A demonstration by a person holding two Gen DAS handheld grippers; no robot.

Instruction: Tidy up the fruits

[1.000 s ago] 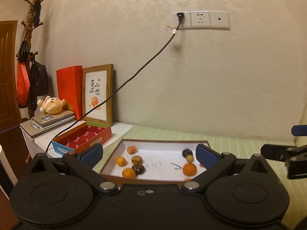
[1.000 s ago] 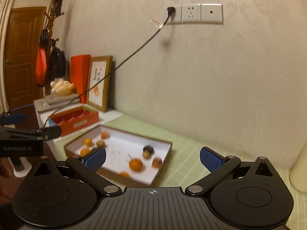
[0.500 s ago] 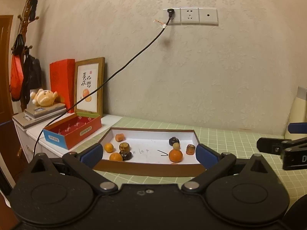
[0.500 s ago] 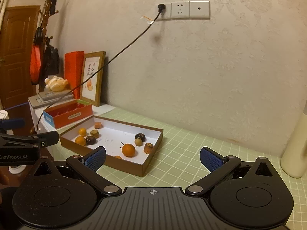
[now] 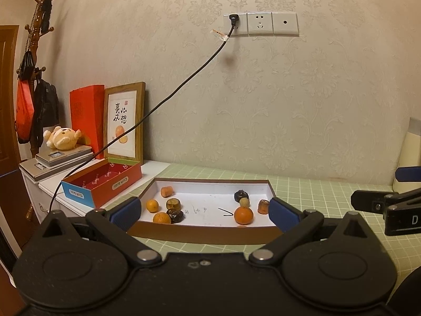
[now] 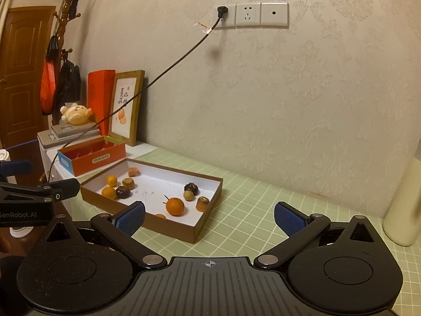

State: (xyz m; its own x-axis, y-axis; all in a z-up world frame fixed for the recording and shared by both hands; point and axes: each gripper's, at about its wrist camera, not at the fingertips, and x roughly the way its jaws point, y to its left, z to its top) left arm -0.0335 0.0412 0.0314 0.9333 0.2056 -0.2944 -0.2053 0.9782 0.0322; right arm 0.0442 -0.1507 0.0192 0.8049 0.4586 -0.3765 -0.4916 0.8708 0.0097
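The left gripper (image 5: 204,212) is held level, low over the green mat, its blue fingers (image 5: 125,209) spread wide with nothing between them. The shallow brown tray (image 5: 205,233) lies just ahead of the fingertips, and the fruits (image 5: 243,215) sit inside it. The right gripper (image 6: 209,217) is also level, wide apart and empty; here the tray (image 6: 168,227) is ahead of its left finger. "GenRobot.AI" is printed on the left gripper in the right view only. Only the left view shows the pen marks (image 5: 225,212) on the tray floor clearly.
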